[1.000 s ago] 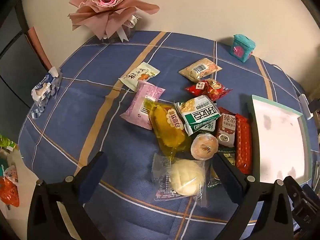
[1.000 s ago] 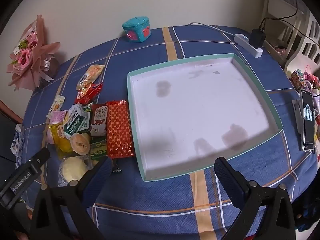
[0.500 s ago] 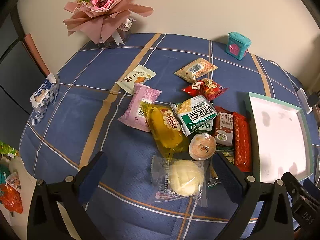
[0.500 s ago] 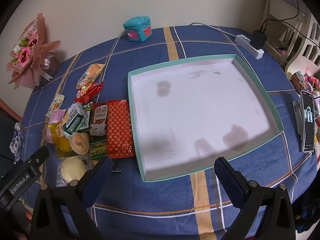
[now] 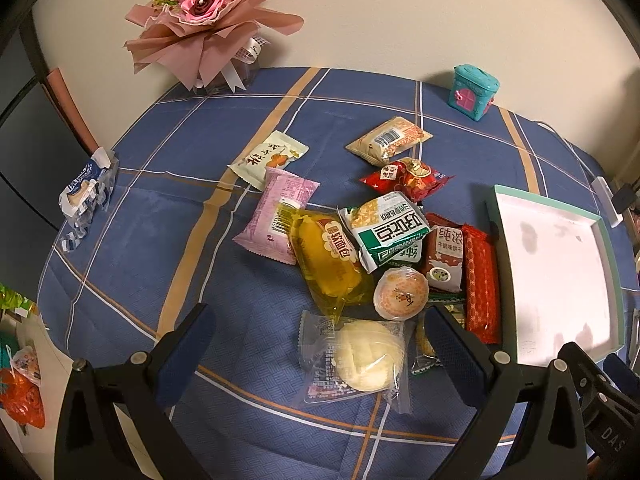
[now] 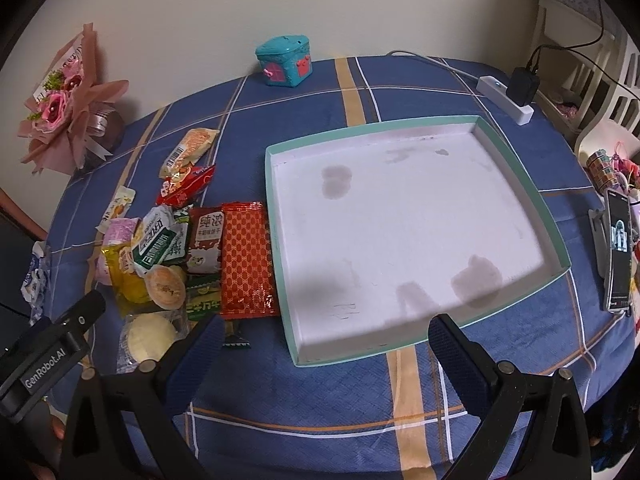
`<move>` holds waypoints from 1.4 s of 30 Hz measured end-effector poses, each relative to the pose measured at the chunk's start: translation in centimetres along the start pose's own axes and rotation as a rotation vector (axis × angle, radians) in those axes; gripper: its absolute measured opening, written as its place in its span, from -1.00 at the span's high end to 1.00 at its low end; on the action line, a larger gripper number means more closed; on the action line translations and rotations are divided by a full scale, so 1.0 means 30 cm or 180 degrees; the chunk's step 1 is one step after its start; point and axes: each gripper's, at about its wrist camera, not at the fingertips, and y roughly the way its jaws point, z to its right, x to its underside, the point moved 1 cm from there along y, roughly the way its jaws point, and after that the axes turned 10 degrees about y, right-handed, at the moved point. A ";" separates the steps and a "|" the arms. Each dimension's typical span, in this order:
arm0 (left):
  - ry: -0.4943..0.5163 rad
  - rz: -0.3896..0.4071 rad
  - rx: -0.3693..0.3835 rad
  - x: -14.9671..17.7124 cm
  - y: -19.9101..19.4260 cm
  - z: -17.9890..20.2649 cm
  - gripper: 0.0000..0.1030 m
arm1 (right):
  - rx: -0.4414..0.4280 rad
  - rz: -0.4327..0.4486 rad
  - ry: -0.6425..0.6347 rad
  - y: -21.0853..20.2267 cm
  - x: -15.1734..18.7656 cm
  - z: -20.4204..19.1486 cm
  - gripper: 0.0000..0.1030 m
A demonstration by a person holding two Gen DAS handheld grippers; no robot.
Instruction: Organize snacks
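A heap of wrapped snacks lies on the blue checked tablecloth (image 5: 168, 248): a clear-wrapped pale bun (image 5: 362, 356), a round orange pastry (image 5: 401, 294), a yellow bread pack (image 5: 328, 264), a green-white pack (image 5: 390, 230), a pink pack (image 5: 278, 216) and a red patterned pack (image 5: 482, 284). My left gripper (image 5: 320, 334) hovers open just before the bun. The white tray with a teal rim (image 6: 516, 164) holds nothing; its left wall touches the red pack (image 6: 246, 260). My right gripper (image 6: 326, 344) stands open over the tray's near edge.
A pink flower bouquet (image 5: 204, 16) and a teal toy box (image 5: 474, 92) stand at the table's far side. A tissue pack (image 5: 86, 190) lies at the left edge. A phone on a stand (image 6: 618, 256) and a power strip (image 6: 506, 98) sit right of the tray.
The left gripper view has shifted slightly left and back, so the snack heap sits more central and the tray further right. The right gripper has barely moved. Both stay open.
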 end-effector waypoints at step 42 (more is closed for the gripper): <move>-0.0105 -0.0126 -0.0021 0.013 0.030 -0.046 -1.00 | -0.0054 -0.0082 -0.0088 0.028 0.014 -0.066 -1.00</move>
